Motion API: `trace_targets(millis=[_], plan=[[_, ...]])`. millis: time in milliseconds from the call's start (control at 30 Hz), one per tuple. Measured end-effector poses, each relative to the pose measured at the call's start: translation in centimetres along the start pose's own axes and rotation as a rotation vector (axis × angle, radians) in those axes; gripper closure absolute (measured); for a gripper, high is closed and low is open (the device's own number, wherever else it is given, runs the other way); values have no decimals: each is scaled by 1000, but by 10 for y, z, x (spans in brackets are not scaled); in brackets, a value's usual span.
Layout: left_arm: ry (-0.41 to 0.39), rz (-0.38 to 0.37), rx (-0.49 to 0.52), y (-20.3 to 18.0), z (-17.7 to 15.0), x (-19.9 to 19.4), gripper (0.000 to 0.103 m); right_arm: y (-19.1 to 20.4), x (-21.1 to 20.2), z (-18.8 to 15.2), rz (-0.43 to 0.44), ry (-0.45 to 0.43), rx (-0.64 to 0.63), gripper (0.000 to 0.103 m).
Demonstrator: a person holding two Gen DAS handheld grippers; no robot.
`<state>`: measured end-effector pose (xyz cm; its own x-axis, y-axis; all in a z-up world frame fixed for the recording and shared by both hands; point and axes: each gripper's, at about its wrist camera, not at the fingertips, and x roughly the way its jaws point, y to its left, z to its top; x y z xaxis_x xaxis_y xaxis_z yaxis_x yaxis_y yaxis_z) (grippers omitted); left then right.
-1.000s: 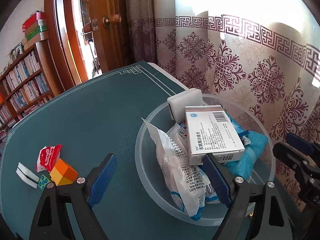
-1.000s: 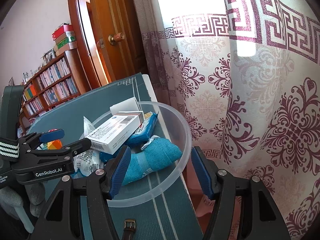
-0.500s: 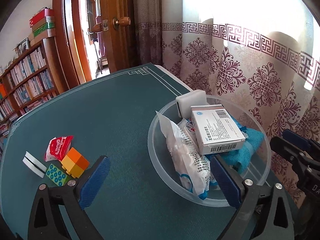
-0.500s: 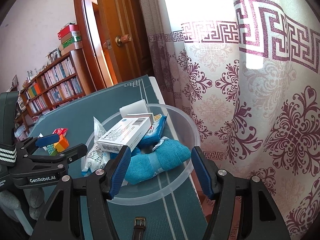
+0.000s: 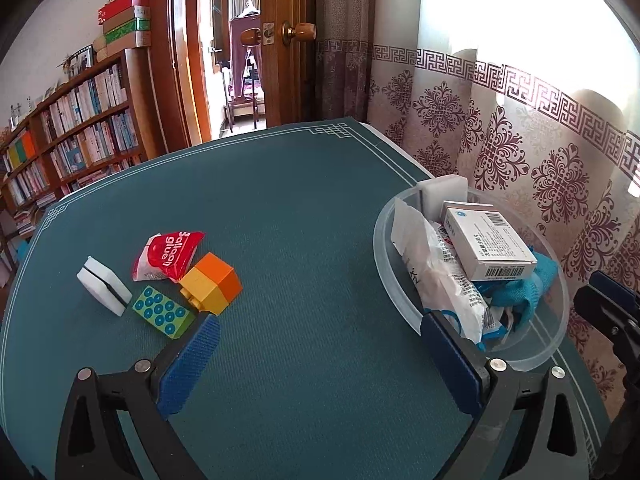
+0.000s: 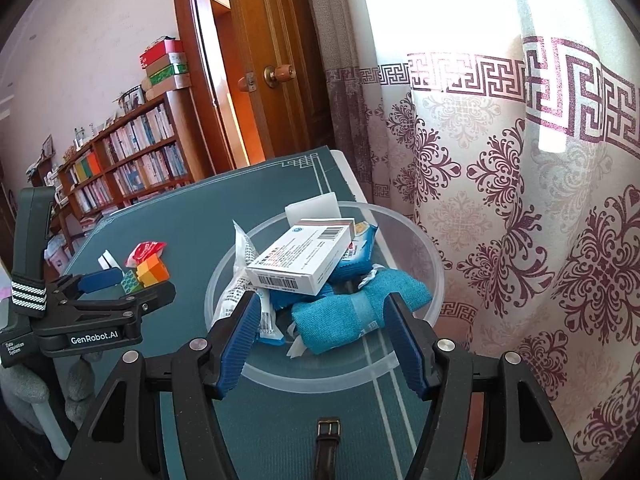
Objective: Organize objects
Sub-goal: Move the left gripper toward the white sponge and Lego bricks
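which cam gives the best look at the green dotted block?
Left wrist. There the green block lies in full view on the table, its blue dots plain, beside the orange block. In the right wrist view it is small and far off, partly hidden behind the left gripper.

A teal-matted bench (image 5: 312,208) carries a clear plastic bowl (image 5: 560,344), red sachet (image 5: 168,256), orange block (image 5: 212,284), green dotted block (image 5: 162,317), white eraser (image 5: 103,290).
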<state>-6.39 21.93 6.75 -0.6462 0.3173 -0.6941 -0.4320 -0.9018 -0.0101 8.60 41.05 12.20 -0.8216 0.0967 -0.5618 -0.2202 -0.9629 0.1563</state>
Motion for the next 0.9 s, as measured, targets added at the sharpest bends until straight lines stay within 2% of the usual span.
trace_targets(millis=[533,900], plan=[[38,114,-135,93,-23,8,1,57,3,-20,108,72,-58,35],[84,170,-141,127,-26,32,1,102,20,-40,194,152,-108,32]])
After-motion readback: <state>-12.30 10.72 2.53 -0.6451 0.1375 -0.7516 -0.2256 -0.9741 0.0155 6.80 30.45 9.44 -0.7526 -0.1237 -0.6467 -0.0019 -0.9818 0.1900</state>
